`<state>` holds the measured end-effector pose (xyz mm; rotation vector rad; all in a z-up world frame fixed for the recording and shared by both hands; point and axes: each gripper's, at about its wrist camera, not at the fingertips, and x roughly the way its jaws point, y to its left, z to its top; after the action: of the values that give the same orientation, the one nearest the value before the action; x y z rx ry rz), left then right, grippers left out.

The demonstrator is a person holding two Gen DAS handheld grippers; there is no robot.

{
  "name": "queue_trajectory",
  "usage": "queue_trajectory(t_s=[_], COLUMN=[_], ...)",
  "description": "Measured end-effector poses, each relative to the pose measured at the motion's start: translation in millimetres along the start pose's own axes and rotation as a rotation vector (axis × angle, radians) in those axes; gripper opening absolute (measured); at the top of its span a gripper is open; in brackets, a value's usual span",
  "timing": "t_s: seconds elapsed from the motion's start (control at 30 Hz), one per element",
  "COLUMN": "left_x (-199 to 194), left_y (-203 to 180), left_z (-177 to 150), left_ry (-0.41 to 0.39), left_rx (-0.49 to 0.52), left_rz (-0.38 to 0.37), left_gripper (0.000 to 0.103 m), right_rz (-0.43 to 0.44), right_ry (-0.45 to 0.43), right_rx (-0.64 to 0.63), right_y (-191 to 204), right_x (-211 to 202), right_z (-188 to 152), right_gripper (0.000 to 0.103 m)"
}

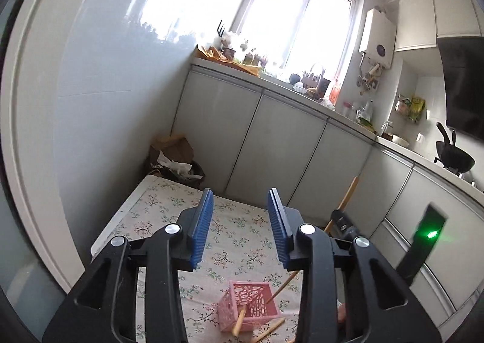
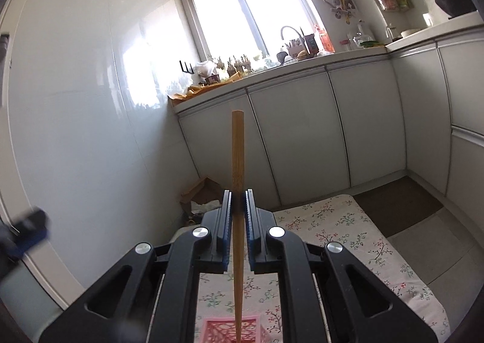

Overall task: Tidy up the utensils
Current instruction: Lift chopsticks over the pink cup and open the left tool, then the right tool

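A pink perforated basket (image 1: 246,308) stands on the floral tablecloth (image 1: 236,240); a wooden chopstick (image 1: 239,323) leans in it and another (image 1: 270,328) lies beside it. My left gripper (image 1: 240,216) is open and empty, high above the table. My right gripper (image 2: 238,213) is shut on a wooden chopstick (image 2: 237,155), held upright with its lower tip over the pink basket (image 2: 224,329). In the left wrist view the right gripper (image 1: 345,222) shows at right with that chopstick (image 1: 348,195).
White kitchen cabinets (image 1: 272,143) and a cluttered counter run behind the table. A bin with cardboard and paper (image 1: 175,158) stands at the table's far corner. A wok (image 1: 453,155) sits on the stove at right. A dark floor mat (image 2: 399,207) lies beyond the table.
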<state>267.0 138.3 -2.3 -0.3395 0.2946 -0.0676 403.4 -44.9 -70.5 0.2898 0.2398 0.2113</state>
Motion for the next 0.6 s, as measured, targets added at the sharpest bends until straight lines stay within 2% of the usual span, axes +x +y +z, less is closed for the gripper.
queue_trajectory(t_s=[0.13,0.17,0.23,0.3,0.33,0.4,0.43,0.5,0.57,0.6], left_x=[3,5,5,3,2,0,-1,-3,-6,-8], left_y=[6,7,8,8,8,5,3,-5,-14,-18], left_z=[-1,0,0,1,1,1,1,0,-3,-4], left_ry=[0.025,0.030,0.036,0.036,0.036,0.040,0.043,0.053,0.059,0.057], left_rx=[-0.009,-0.012,-0.013,-0.014,-0.014,-0.007,0.000,0.029,0.062,0.073], left_rz=[0.006,0.008,0.009,0.010,0.008,-0.002,-0.007,-0.018,-0.029,-0.034], left_gripper=[0.038,0.038,0.039,0.040,0.044,0.050,0.053,0.056,0.065,0.074], right_rz=[-0.010,-0.014,-0.023,-0.038,-0.047,-0.074,-0.100,-0.141,-0.167,-0.173], right_ry=[0.055,0.072,0.090,0.086,0.079,0.058,0.050,0.042,0.052,0.069], right_rx=[-0.013,-0.007,0.005,0.007,0.005,0.006,0.011,0.037,0.085,0.106], right_y=[1,1,0,-1,-2,-6,-10,-18,-34,-42], right_x=[14,17,17,12,9,-5,-13,-30,-48,-56], right_z=[-26,-29,-32,-29,-27,-22,-19,-18,-16,-16], right_gripper=[0.014,0.020,0.022,0.031,0.035,0.051,0.056,0.081,0.091,0.093])
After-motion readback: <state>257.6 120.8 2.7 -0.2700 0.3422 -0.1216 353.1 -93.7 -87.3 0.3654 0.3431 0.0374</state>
